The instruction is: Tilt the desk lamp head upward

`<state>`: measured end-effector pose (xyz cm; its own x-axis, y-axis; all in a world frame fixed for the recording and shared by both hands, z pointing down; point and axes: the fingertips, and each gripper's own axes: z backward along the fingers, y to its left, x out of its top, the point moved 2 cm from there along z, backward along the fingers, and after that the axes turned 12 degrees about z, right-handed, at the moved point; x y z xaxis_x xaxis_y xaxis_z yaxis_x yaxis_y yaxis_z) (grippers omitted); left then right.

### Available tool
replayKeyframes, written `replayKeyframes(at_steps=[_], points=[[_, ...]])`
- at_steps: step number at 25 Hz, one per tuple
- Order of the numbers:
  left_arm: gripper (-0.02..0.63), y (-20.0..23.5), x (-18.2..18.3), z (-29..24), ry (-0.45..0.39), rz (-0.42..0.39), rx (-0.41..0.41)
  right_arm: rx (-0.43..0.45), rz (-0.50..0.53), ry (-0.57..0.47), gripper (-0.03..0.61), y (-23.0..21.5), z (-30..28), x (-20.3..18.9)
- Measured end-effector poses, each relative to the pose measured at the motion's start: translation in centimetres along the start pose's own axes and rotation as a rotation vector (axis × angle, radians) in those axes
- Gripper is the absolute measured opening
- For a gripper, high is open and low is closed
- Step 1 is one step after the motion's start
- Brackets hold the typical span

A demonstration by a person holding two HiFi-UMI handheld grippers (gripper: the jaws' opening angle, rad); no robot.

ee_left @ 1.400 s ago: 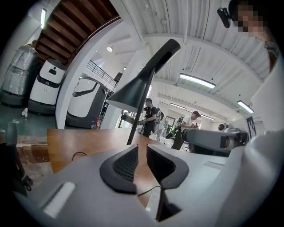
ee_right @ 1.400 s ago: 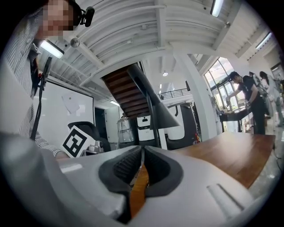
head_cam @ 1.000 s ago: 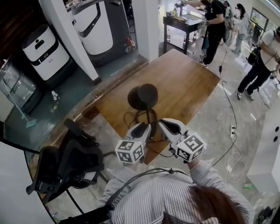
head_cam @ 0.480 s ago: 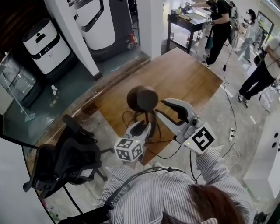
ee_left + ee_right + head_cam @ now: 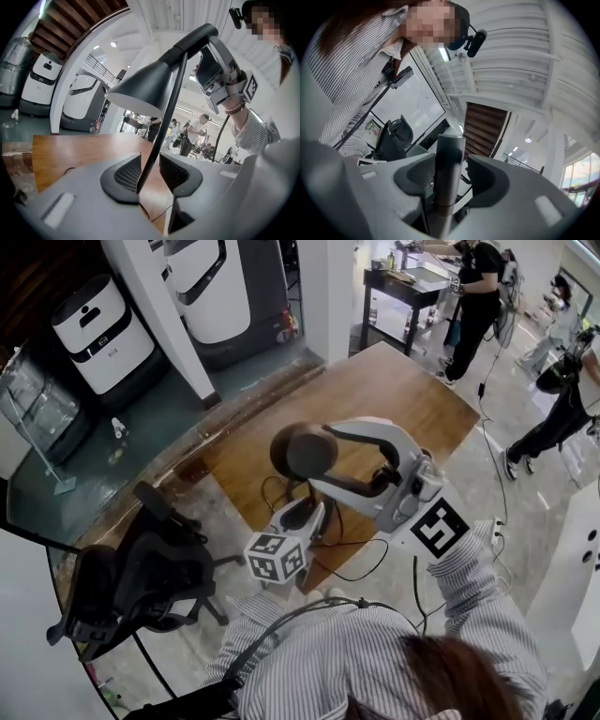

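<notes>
A dark desk lamp stands on the wooden table (image 5: 403,409), its round head (image 5: 300,451) seen from above. My right gripper (image 5: 319,457) is raised to the head, one finger on each side of it. In the right gripper view (image 5: 450,173) the jaws are opening, and the lamp's dark cylindrical neck (image 5: 449,154) stands between the pads with a gap at the right. My left gripper (image 5: 305,514) sits low at the lamp's foot. There the thin stem (image 5: 166,112) runs up between its parted pads (image 5: 150,171) to the cone shade (image 5: 145,89).
A black office chair (image 5: 141,577) stands left of me. White machines (image 5: 94,334) line the back left. A black work table (image 5: 403,292) with people around it is at the back right. Thin cables (image 5: 361,563) lie on the near table edge.
My right gripper has risen from beside the left one at the lamp's foot up to the lamp head, and its jaws have spread wide. The left gripper has stayed in place.
</notes>
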<state>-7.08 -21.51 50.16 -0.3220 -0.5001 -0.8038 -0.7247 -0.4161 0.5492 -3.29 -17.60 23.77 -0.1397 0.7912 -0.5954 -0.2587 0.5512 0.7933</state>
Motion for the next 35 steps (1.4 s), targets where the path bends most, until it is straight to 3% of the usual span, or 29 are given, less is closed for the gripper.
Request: replayKeyframes(at_steps=[12, 17, 35], points=[[0.101, 0.1, -0.1, -0.6, -0.007, 0.014, -0.042, 0.101, 0.041, -0.078, 0.202, 0.2, -1.2, 0.1], [0.101, 0.0, -0.2, -0.7, 0.004, 0.003, -0.041, 0.105, -0.007, -0.093, 0.199, 0.2, -1.1, -0.1], [0.100, 0.2, -0.1, -0.6, -0.011, 0.014, -0.023, 0.143, 0.014, -0.123, 0.199, 0.4, -1.8, 0.2]])
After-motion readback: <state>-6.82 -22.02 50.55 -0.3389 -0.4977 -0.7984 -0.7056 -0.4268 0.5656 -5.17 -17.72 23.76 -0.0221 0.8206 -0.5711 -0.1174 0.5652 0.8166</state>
